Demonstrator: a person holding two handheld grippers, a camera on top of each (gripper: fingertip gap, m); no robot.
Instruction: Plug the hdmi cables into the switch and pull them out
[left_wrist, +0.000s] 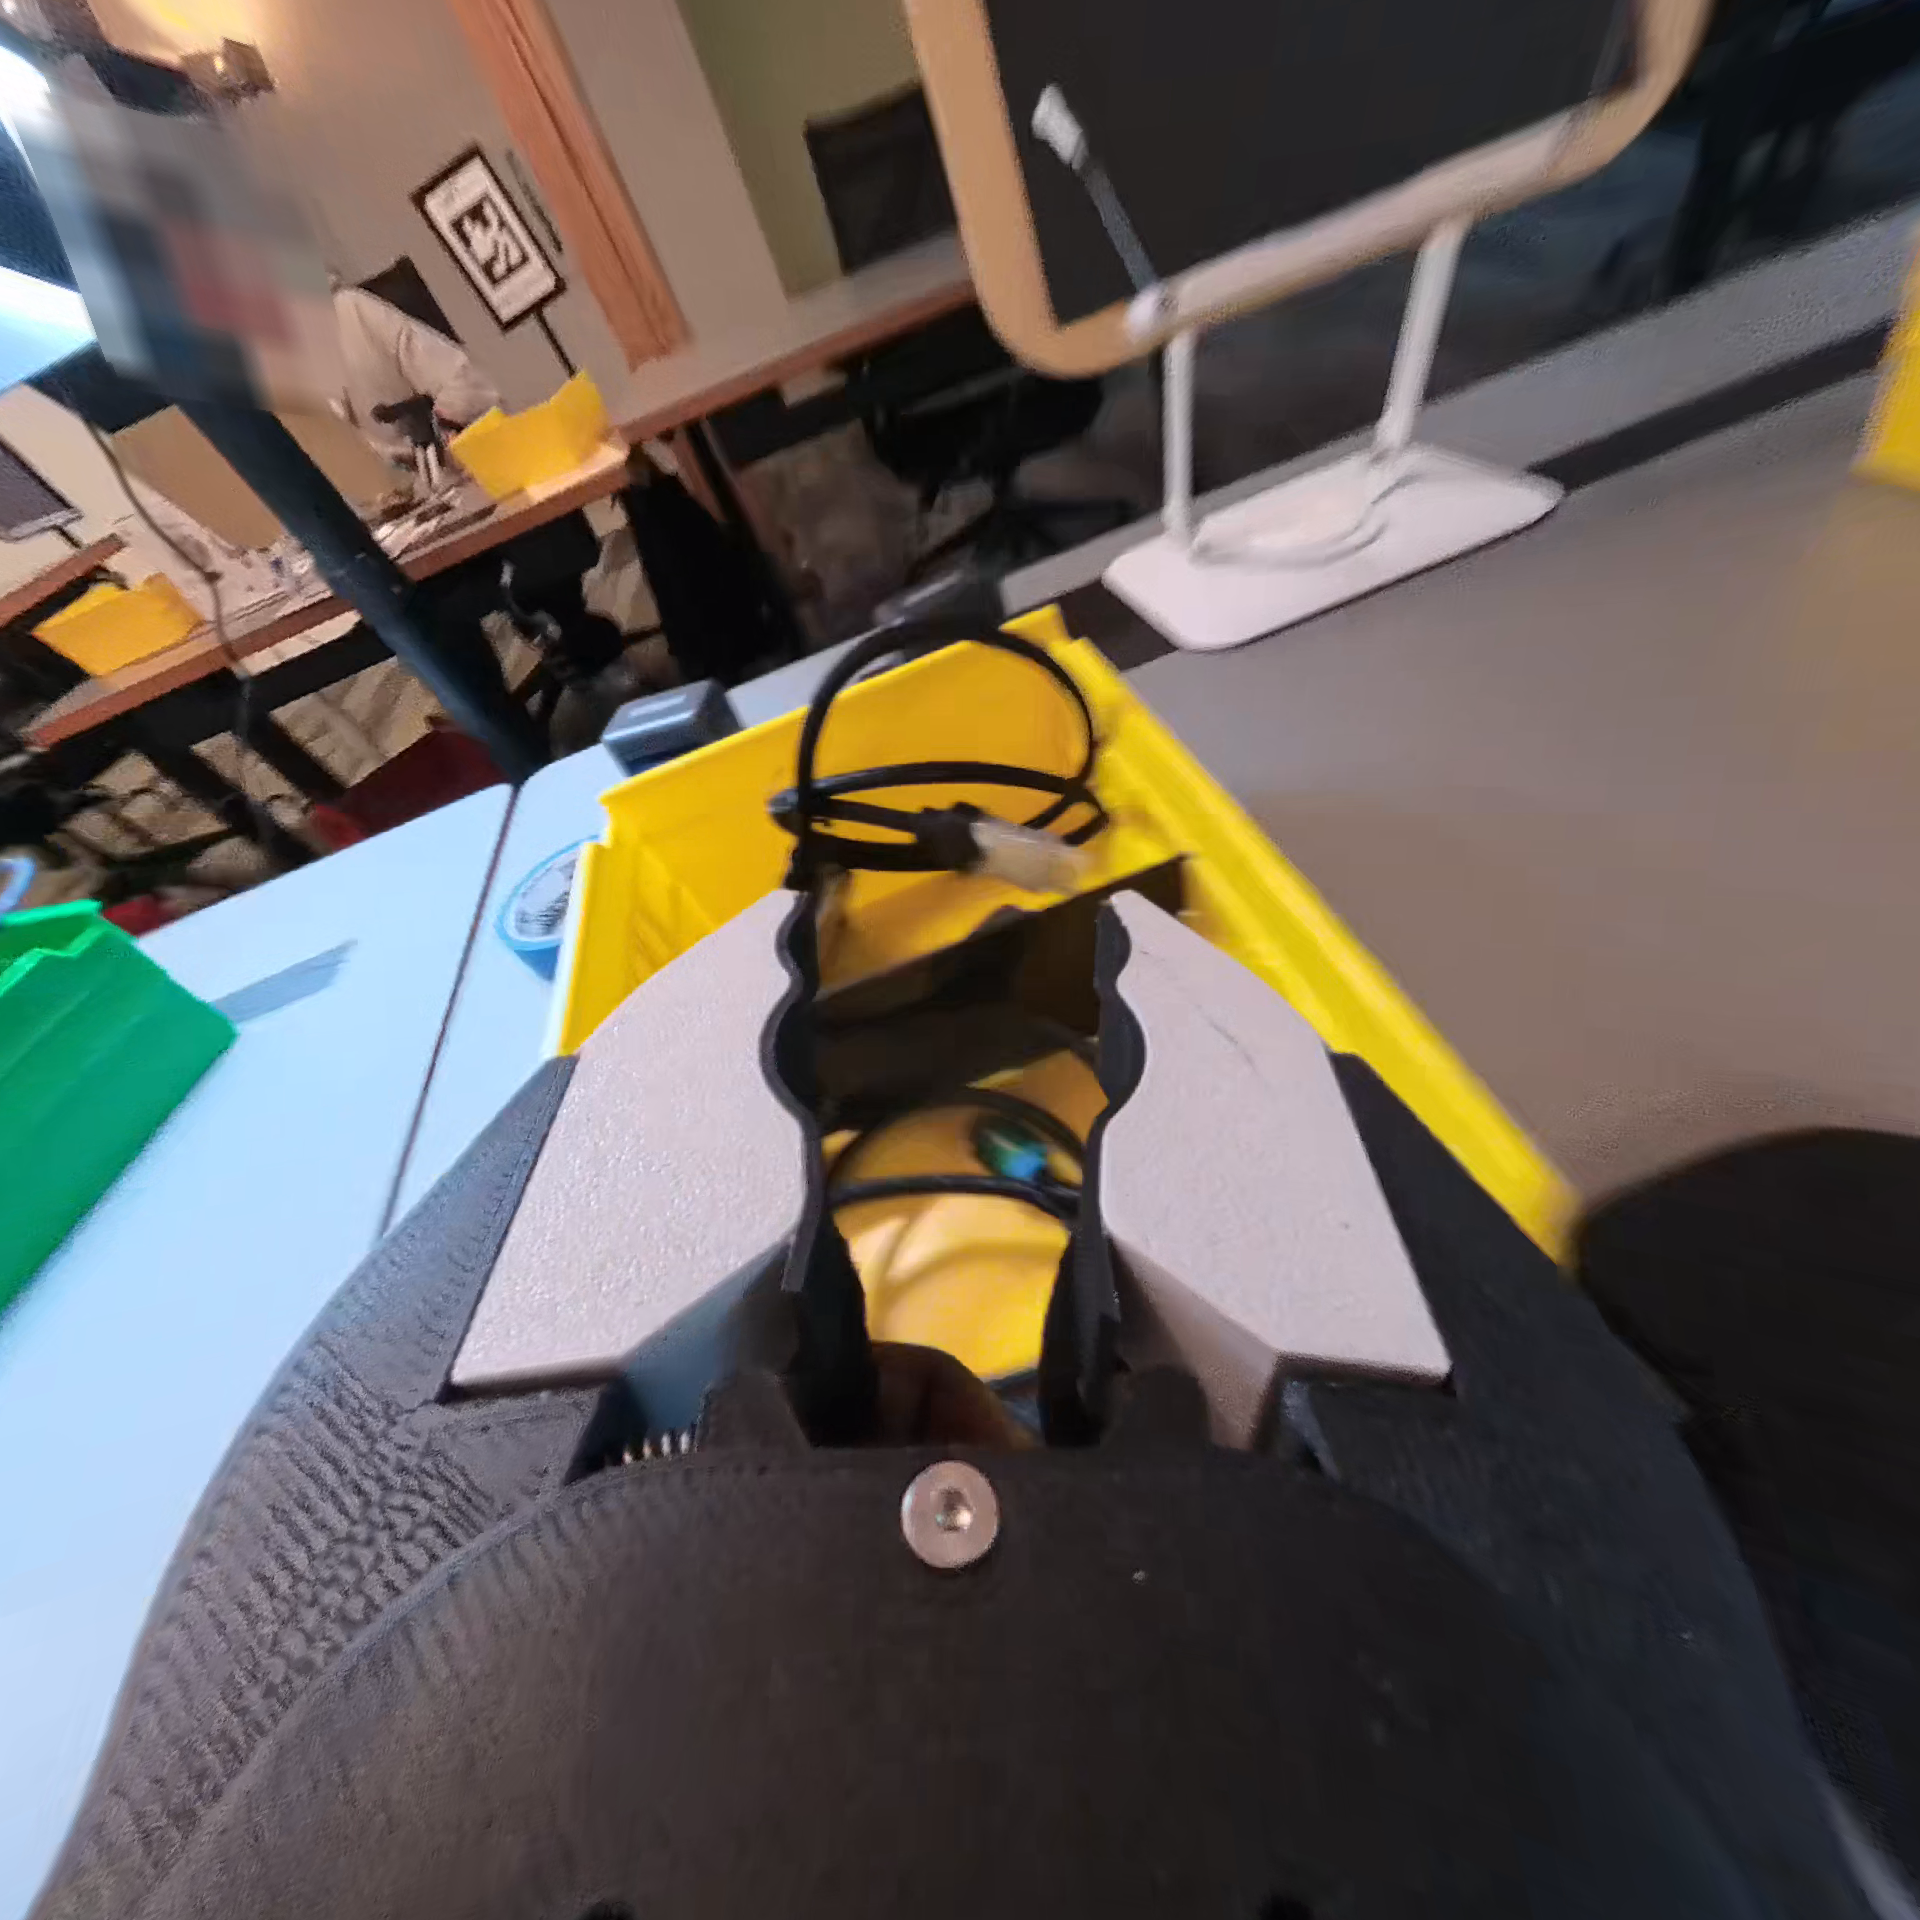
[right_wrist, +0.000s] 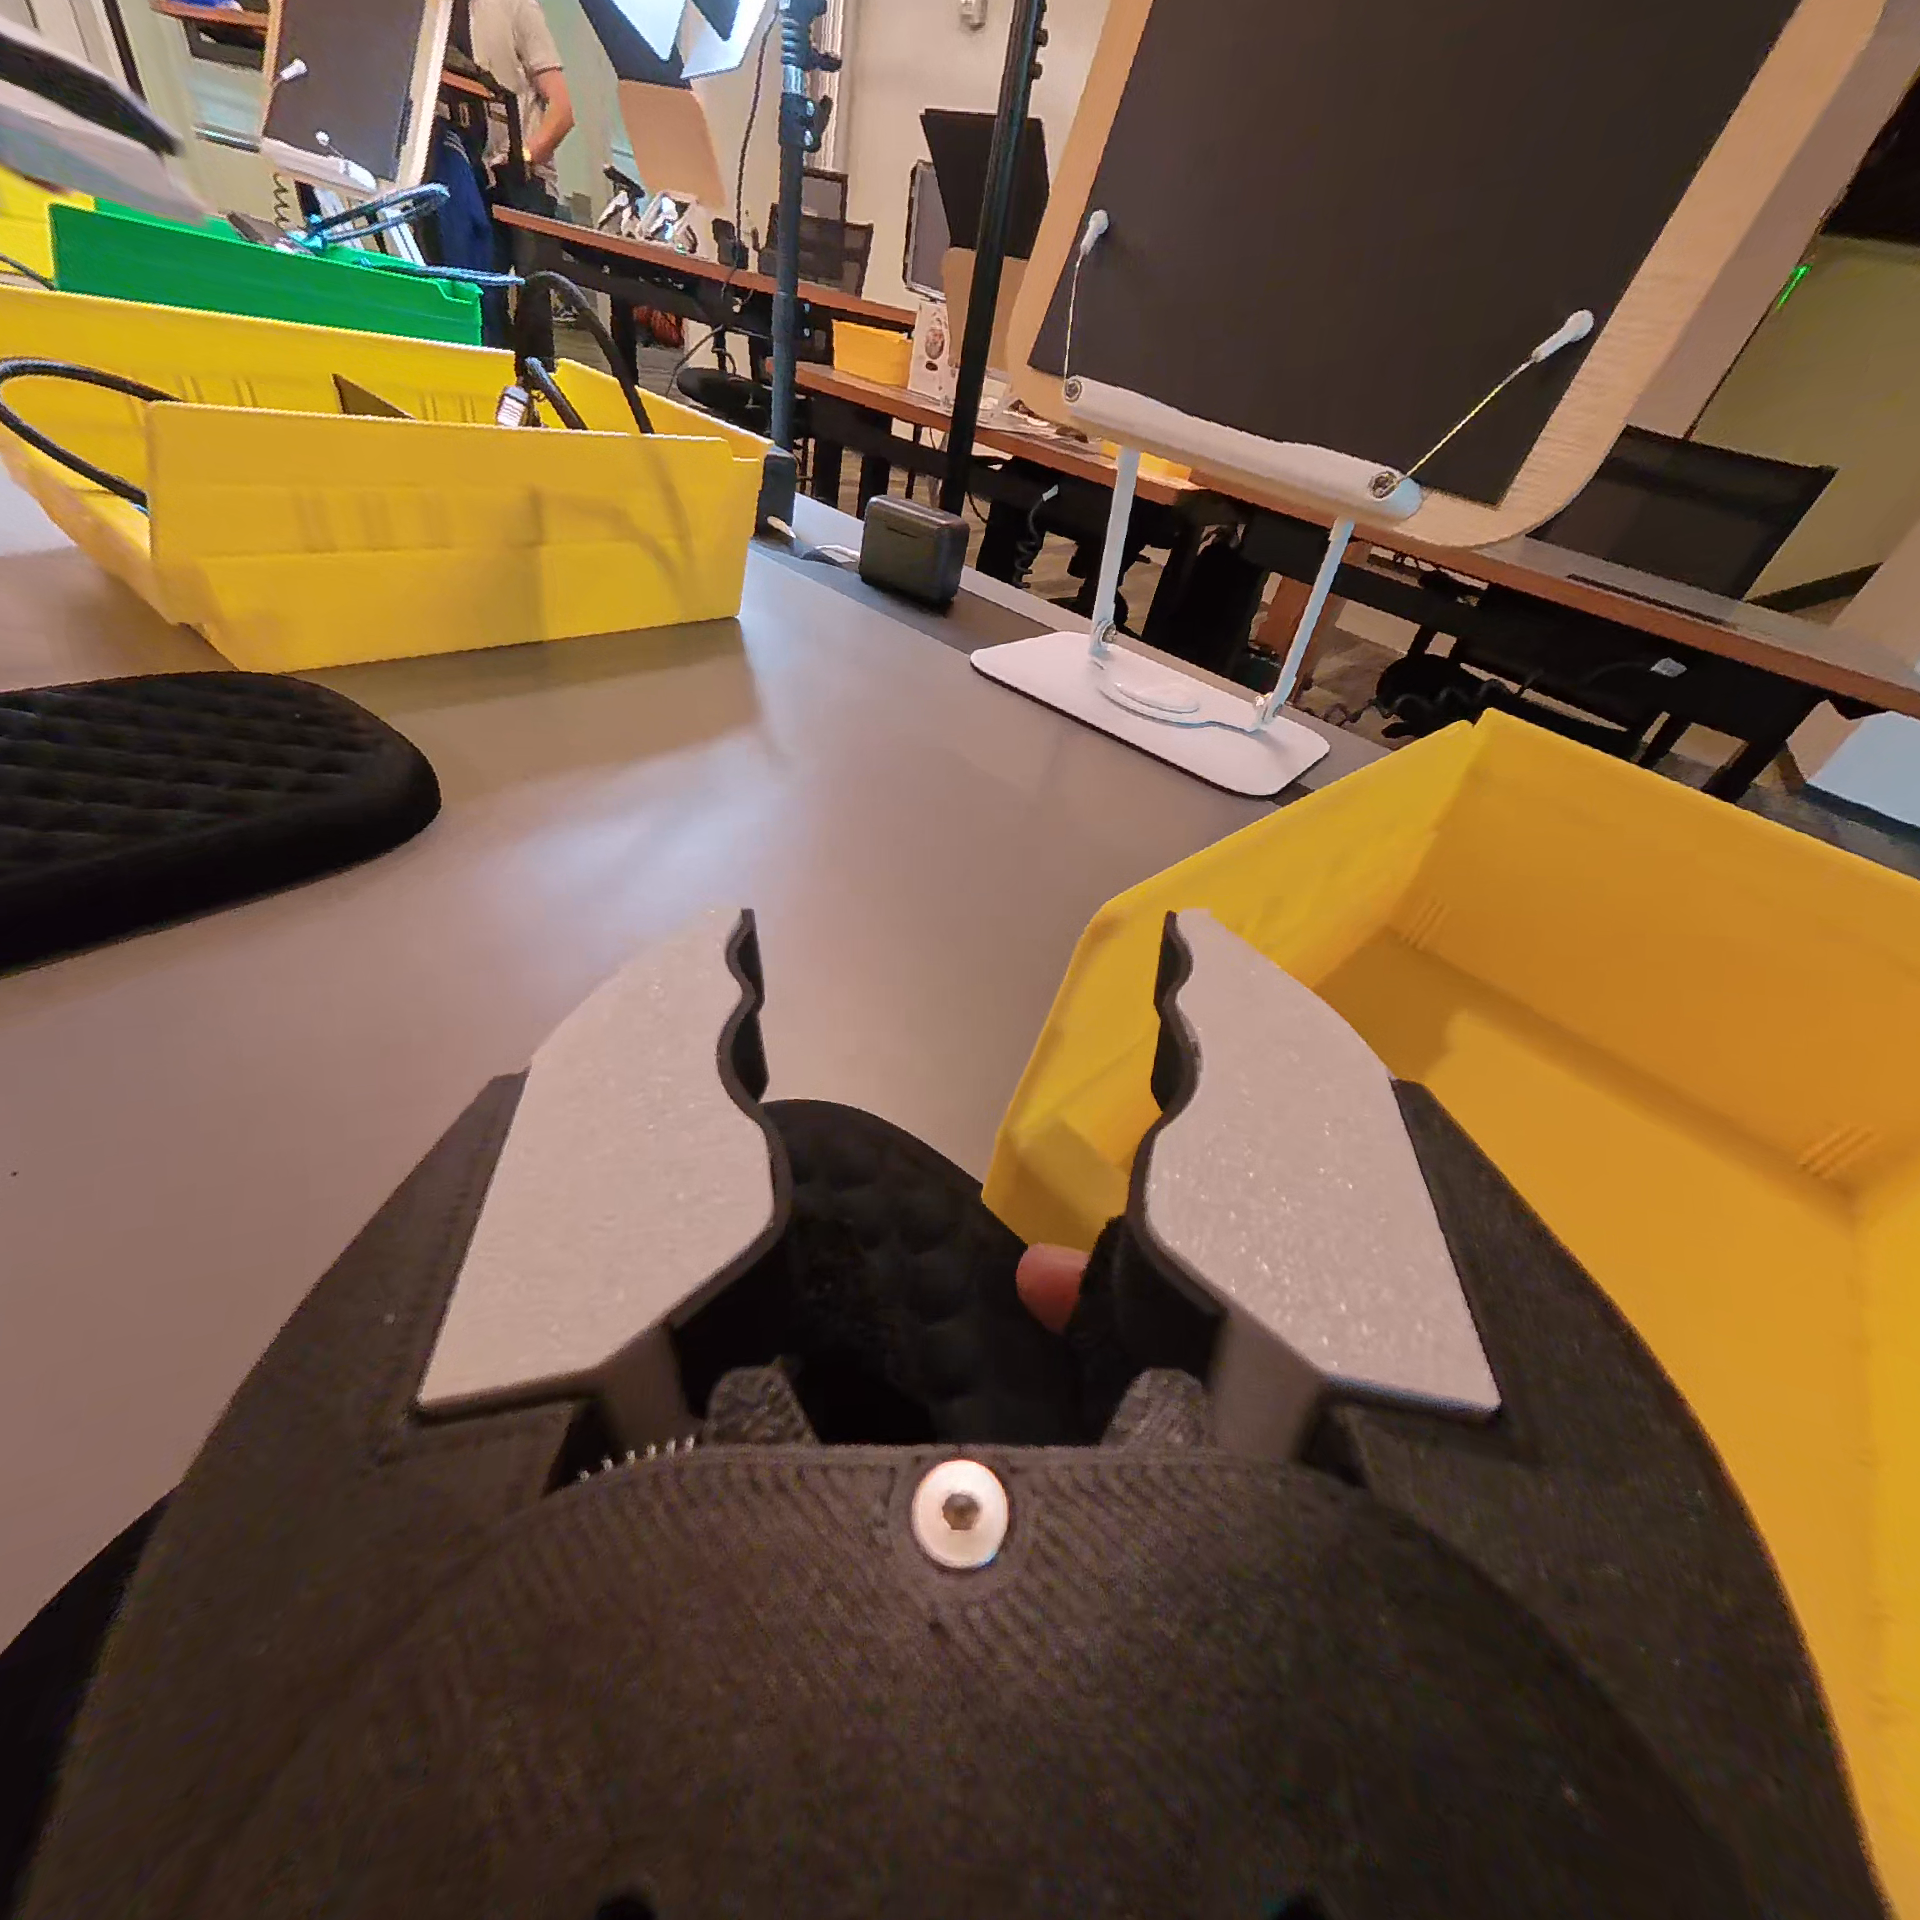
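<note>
Left hand-held gripper (left_wrist: 951, 997), seen from its own wrist camera, hovers over a yellow bin (left_wrist: 1299, 894) with its jaws parted and nothing clamped between them. Directly ahead of the fingertips, inside the bin, lies a dark box that is probably the switch (left_wrist: 935, 997), tilted and partly hidden by the fingers. Just beyond it sits a coiled black HDMI cable (left_wrist: 935, 800), its pale plug end (left_wrist: 1039, 852) pointing right. More black cable (left_wrist: 956, 1184) loops below the fingers, nearer the camera. The picture is motion-blurred, so the ports cannot be made out.

Right hand-held gripper (right_wrist: 956, 997), in its own view, rests low near the grey table (right_wrist: 779, 831), jaws spread wide and empty. An empty yellow bin (right_wrist: 1610, 987) touches or sits just beside its right finger. The cable bin (right_wrist: 416, 520) is well apart, ahead and to the left, cables rising from it.

To do this pick well, the left tool should probably settle over the switch body squarely, grip its sides rather than a cable, and lift it clear of the loops before the right tool fetches a plug.
</note>
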